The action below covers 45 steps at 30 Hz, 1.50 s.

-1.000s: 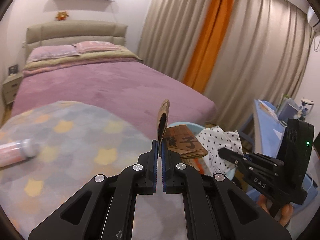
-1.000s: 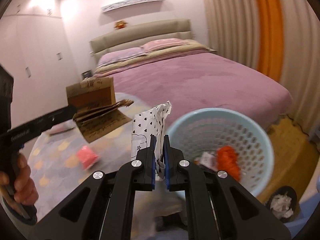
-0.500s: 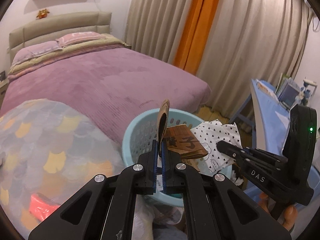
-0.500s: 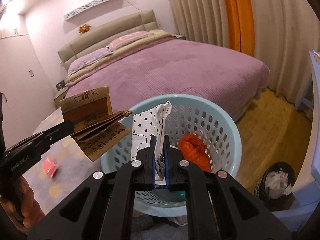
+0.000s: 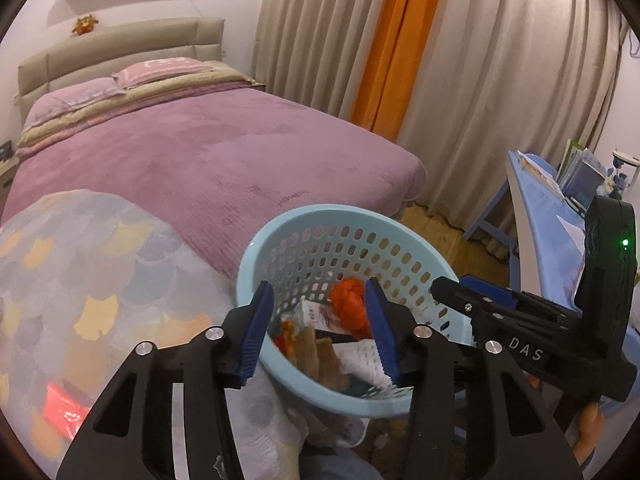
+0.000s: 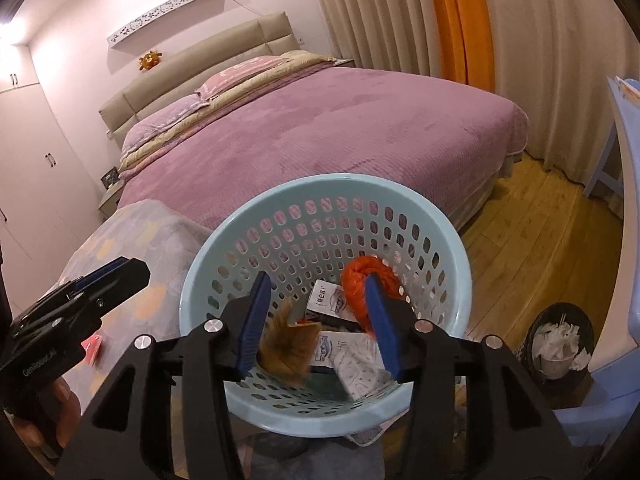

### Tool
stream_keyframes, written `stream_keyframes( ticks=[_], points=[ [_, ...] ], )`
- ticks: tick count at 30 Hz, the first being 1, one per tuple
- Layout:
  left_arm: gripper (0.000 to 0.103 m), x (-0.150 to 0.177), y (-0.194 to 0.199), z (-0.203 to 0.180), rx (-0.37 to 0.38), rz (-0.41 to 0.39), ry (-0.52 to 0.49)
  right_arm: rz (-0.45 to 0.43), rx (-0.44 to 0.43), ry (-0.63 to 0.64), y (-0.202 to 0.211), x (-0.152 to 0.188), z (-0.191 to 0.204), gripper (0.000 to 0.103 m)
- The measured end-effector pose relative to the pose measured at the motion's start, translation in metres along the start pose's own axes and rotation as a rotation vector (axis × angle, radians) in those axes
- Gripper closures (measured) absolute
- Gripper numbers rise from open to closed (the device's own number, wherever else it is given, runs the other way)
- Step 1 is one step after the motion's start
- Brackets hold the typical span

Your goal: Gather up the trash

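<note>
I have both claws poised over the light blue perforated basket [image 6: 326, 200], which sits at the foot of the purple bed [image 6: 340, 136]. Left claw [image 5: 320, 328]: jaws have just been opening and now stand apart, nothing pressed between the blue pads; the brown folded cardboard [image 5: 320, 356] shows blurred between them, lying inside the basket. Right claw [image 6: 318, 320]: jaws likewise just opened, pads clear of everything; the white polka-dot paper bag [image 6: 356, 364] lies below them on the basket floor, blurred, beside the cardboard [image 6: 288, 346]. Also in the basket: an orange crumpled bundle [image 6: 366, 270] against the far side and a small white printed packet [image 6: 328, 298] next to it. In the left wrist view the right claw comes in from the right edge, its tip over the basket rim [image 5: 348, 212]; in the right wrist view the left claw enters from the left, just beside the rim, with fingers of the hand [image 6: 52, 412] holding it visible below. Outside the basket, a red wrapper [image 5: 64, 406] lies on the pastel scale-patterned blanket [image 5: 100, 264] to the left. A small dark bin [image 6: 560, 344] holding white crumpled paper stands on the wooden floor [image 6: 532, 232] to the right, near a blue table [image 5: 540, 216].
</note>
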<state>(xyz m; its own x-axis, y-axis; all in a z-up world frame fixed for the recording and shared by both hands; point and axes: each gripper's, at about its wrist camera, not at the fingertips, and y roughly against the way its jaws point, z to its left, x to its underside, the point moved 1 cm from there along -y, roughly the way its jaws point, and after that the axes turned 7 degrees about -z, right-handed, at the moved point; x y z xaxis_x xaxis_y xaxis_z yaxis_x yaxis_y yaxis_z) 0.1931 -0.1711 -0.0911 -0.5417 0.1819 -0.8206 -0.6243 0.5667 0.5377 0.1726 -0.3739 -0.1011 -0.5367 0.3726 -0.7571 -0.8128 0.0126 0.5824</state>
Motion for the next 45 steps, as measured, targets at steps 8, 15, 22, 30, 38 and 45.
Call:
stream_keyframes(
  ticks=[8,15,22,30,38,45],
  points=[
    [0.053,-0.003,0.035,0.014,-0.006,-0.058,0.034,-0.035,-0.048,0.073,0.015,0.001,0.030,0.057],
    [0.049,-0.006,0.075,0.039,-0.051,-0.122,0.076,-0.064,-0.118,0.172,0.032,0.004,0.076,0.057],
    [0.049,-0.004,0.120,0.083,-0.126,-0.185,0.135,-0.057,-0.187,0.260,0.036,0.013,0.121,0.057],
    [0.049,0.007,0.169,0.148,-0.255,-0.228,0.226,0.001,-0.260,0.346,0.023,0.037,0.176,0.053],
    [0.031,0.028,0.210,0.223,-0.406,-0.247,0.335,0.076,-0.320,0.415,0.006,0.065,0.221,0.042],
    [0.022,0.054,0.238,0.298,-0.525,-0.244,0.460,0.139,-0.341,0.506,-0.018,0.093,0.262,0.036]
  ],
)
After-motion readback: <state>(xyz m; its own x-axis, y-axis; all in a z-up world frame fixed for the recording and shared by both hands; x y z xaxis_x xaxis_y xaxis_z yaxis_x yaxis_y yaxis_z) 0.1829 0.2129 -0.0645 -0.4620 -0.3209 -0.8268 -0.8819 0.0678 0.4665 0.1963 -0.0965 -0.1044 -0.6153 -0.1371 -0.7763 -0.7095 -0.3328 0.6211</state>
